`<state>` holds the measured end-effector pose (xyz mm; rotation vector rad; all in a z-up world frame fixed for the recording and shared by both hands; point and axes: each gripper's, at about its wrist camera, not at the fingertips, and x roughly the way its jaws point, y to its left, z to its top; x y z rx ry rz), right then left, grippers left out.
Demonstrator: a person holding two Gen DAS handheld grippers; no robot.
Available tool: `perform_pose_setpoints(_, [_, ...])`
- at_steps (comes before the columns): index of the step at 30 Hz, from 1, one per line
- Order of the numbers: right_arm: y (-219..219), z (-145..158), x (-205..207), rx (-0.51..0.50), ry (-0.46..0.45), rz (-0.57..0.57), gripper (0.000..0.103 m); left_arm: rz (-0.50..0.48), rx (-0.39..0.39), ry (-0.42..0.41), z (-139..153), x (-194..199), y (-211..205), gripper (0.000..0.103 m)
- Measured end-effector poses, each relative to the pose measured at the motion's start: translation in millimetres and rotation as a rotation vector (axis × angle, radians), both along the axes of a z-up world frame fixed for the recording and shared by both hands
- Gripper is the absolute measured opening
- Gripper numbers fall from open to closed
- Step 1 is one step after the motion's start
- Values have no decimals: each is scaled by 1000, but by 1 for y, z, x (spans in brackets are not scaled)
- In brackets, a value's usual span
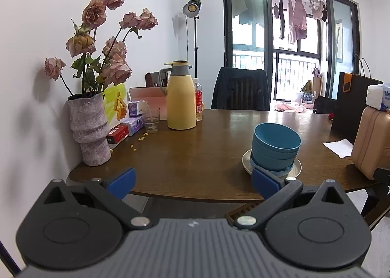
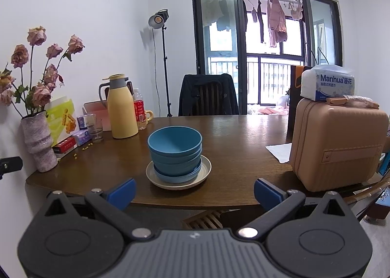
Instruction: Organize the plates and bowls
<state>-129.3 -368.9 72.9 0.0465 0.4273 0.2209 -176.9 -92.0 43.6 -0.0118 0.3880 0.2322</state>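
Dark wooden table [image 2: 243,136] by white wall — balcony door [image 2: 263,46] behind, seemingly open

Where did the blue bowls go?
The blue bowls sit stacked on a cream plate near the front edge of the wooden table, between the yellow jug and the tan case.

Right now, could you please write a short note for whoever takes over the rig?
Left gripper: open, empty, held short of the table's near edge.
Right gripper: open, empty, likewise off the table.
Job's things: the stack of blue nested bowls sits on a shallow light-blue plate, itself on a cream round plate, near the front of the dark wooden table.
Done: everything appears stacked in one pile.
Left: no loose dishes are visible; check before ending.
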Motion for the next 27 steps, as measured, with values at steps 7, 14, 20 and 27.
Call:
perform_pose_setpoints(7, [0, 0, -2, 1, -2, -1, 103, -5, 3, -5, 1, 0, -1, 103])
perform_pose_setpoints(14, [1, 0, -1, 1, -3, 0, 103, -3, 6, -8, 1, -1, -1, 103])
perform_pose_setpoints(20, [3, 0, -2, 1, -6, 1, 103, -6, 8, -12, 2, -3, 0, 103])
perform_pose_setpoints(27, [4, 1, -2, 1, -6, 3, 103, -7, 8, -14, 2, -4, 0, 103])
